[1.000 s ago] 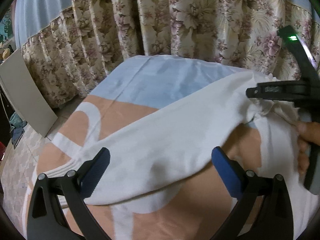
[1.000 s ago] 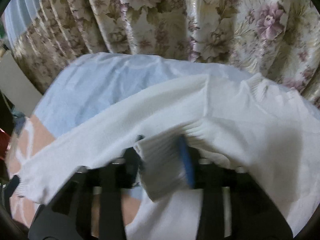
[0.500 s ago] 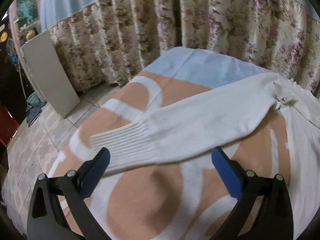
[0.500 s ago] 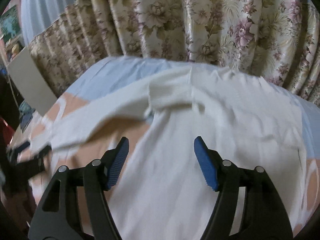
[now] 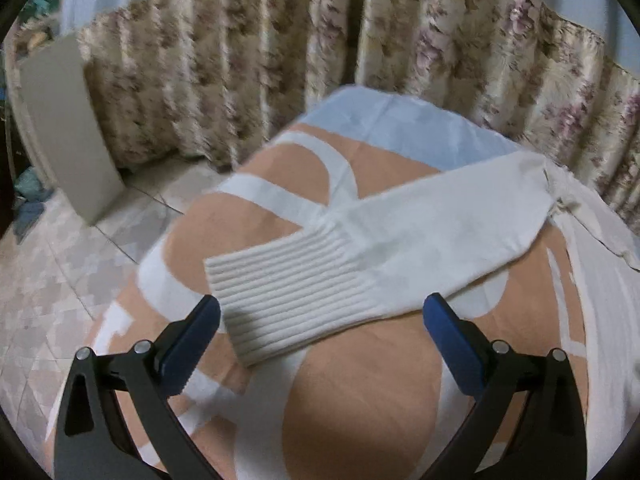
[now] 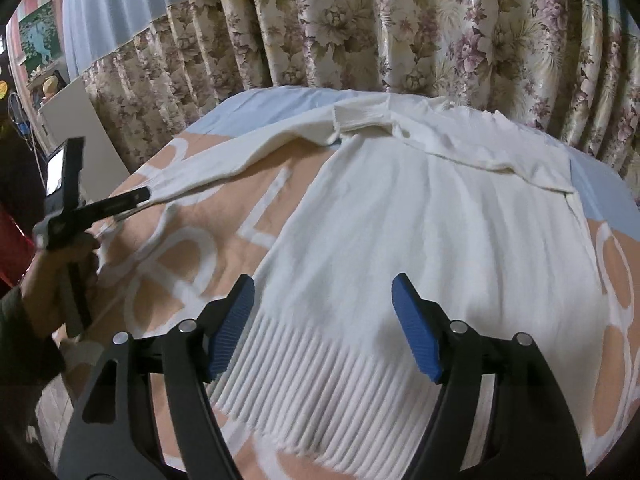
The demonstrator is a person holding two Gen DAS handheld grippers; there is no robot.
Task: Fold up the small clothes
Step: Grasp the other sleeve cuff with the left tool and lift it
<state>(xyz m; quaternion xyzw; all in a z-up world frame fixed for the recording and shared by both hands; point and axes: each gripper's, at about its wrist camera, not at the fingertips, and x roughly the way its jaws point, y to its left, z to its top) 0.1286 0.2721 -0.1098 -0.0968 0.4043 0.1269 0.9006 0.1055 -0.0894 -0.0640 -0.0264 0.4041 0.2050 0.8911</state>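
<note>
A bed [image 6: 240, 216] with an orange, white and blue cover is lying ahead of both tools, with flowered curtains [image 6: 400, 20] hanging beyond it. A white sweater [image 6: 420, 220] is lying spread on the cover; only the right view is showing its body and ribbed hem [image 6: 320, 376], which is sitting between and just ahead of the right gripper [image 6: 323, 326], whose fingers are standing apart and holding nothing. Only the left view is showing the sleeve [image 5: 380, 248] up close, its ribbed cuff [image 5: 288, 292] lying flat just ahead of the left gripper [image 5: 322, 326], fingers wide apart and clear of the cloth. The right view is also catching the left tool far left beside the sleeve end.
</note>
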